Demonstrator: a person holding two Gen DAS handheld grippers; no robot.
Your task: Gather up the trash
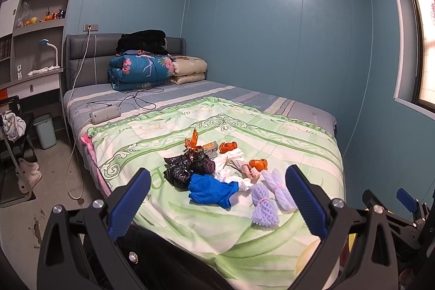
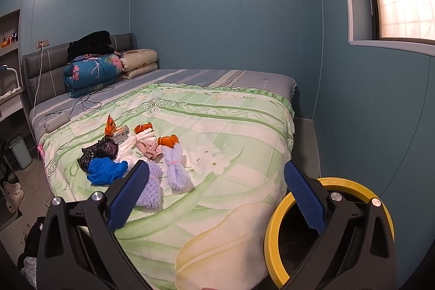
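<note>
The bed (image 1: 285,132), spread with a green floral quilt (image 2: 231,127), fills the room ahead of both tools. Past the quilt's far edge, against the headboard, sit a folded blue flowered duvet (image 1: 138,71) and a beige one (image 1: 189,69) with dark clothing on top.

A yellow-rimmed bin (image 2: 274,230) stands just under the right tool (image 2: 216,197), behind its right finger, at the near corner of the bed.

The left tool (image 1: 217,199) hangs over the near end of the bed with its blue-padded fingers spread wide and nothing between them. The right tool is likewise spread and holds nothing.

The trash lies in one cluster on the quilt, straight ahead of the left tool and ahead-left of the right one: a crumpled black plastic bag (image 1: 185,167), a blue glove (image 1: 212,190) nearest the left tool, two purple foam fruit nets (image 1: 269,195) beside its right finger, white tissue (image 1: 228,159), orange peel pieces (image 1: 258,164) and an orange wrapper (image 1: 193,142) farthest away.
</note>
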